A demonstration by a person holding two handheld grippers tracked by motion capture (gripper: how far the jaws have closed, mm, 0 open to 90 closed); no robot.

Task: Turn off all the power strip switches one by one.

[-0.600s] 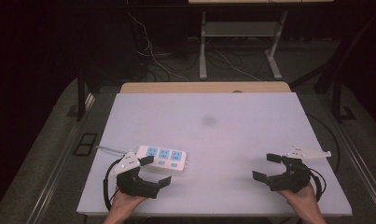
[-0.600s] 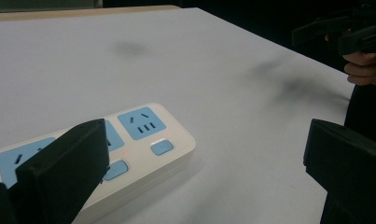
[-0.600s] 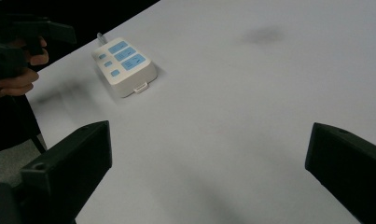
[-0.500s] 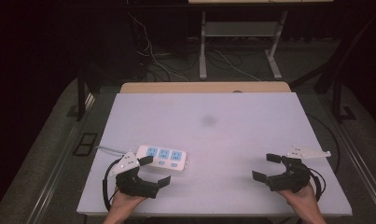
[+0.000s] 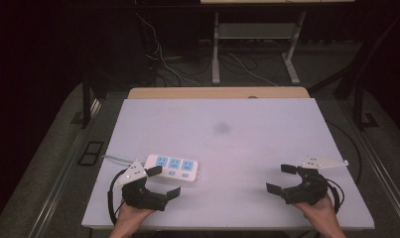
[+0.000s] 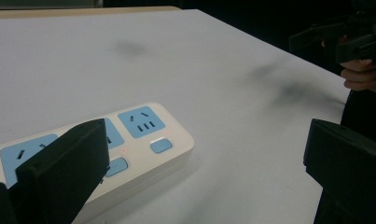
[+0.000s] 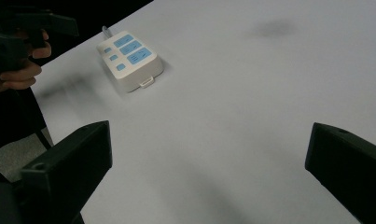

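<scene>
Power strip (image 5: pixel 172 168): white, three blue sockets with a small blue switch below each, flat on the near-left part of the table (image 5: pixel 237 148), long side running left to right, thin pale cord trailing off its left end toward the table's left edge. Left gripper (image 5: pixel 160 182): held in a hand at the near-left edge, jaws spread wide, nothing between them; far jaw tip just beside or over the strip's near-left end, contact not discernible; near jaw clear of it on bare table. Right gripper (image 5: pixel 282 178): held in a hand at the near-right edge, well apart from the strip, jaws likewise spread wide and empty, hovering low above the table. Progress, as a judgement: barely begun; strip neither gripped nor lifted, no plug anywhere on the table, left tool merely brought up to the strip, right tool idle; approach apparently made, grasp and everything after it left to do. Views compared: high view gives whole layout, both hands, wooden strip along the table's far edge, dark floor with cables and a metal stand beyond. Left gripper view gives close detail of the strip (image 6: pixel 129 140), socket slots, tiny red lights beside the switches, own left jaw overlapping the strip's end, other hand far right. Right gripper view gives the strip's (image 7: pixel 129 58) short end with a small tab, cord stub behind, other hand at upper left, wide bare table between own jaws.
</scene>
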